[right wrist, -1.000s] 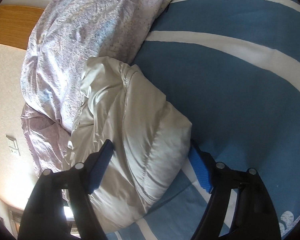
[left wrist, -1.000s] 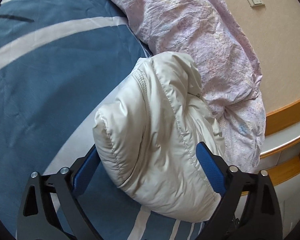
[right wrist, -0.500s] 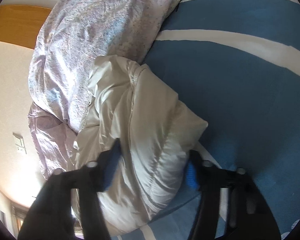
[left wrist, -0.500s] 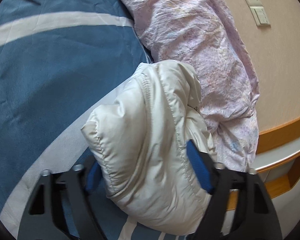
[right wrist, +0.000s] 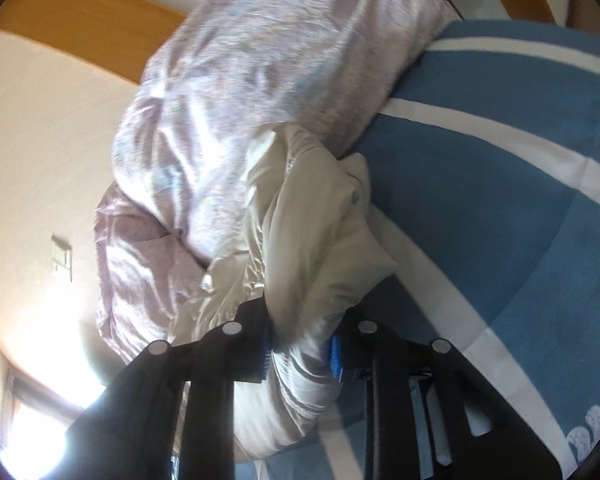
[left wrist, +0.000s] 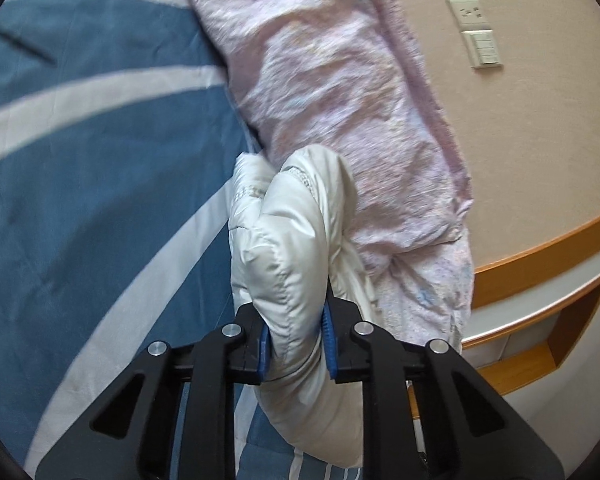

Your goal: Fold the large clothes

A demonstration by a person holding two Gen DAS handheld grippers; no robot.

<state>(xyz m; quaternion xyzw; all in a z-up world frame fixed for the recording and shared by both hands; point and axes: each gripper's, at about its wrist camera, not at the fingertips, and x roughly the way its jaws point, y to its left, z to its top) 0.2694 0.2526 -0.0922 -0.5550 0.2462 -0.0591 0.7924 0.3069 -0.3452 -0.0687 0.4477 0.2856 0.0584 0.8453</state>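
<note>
Padded cream jacket [left wrist: 292, 248] on the bed, lying on the blue-and-white striped cover [left wrist: 100, 184], its far end against the crumpled pink duvet [left wrist: 340, 92] at 12 to 1 o'clock. The garment is already bunched into a thick bundle, not spread flat.

Left gripper [left wrist: 296, 346]: fingers have just been closing and are now clamped on the near end of the jacket; the blue pads pinch a fat roll of padding between them. Right gripper [right wrist: 300, 354]: same story, fingers just closed, clamped on a fold of the same jacket, seen from the other side; this view is blurred.

Both grips taken, so the pick-up step looks done. The jacket's near end seems to be off the cover, the rest trailing toward 12 o'clock.

Progress, as a judgement: the jacket looks compacted, perhaps near the end of folding, or gathered to be carried or re-laid. No sleeve or hem can be told apart, so neatness cannot be judged. Left to do: set it down squared.

Wall switch plate [left wrist: 480, 32] at 2 o'clock, wooden ledge [left wrist: 540, 240] at 3.
</note>
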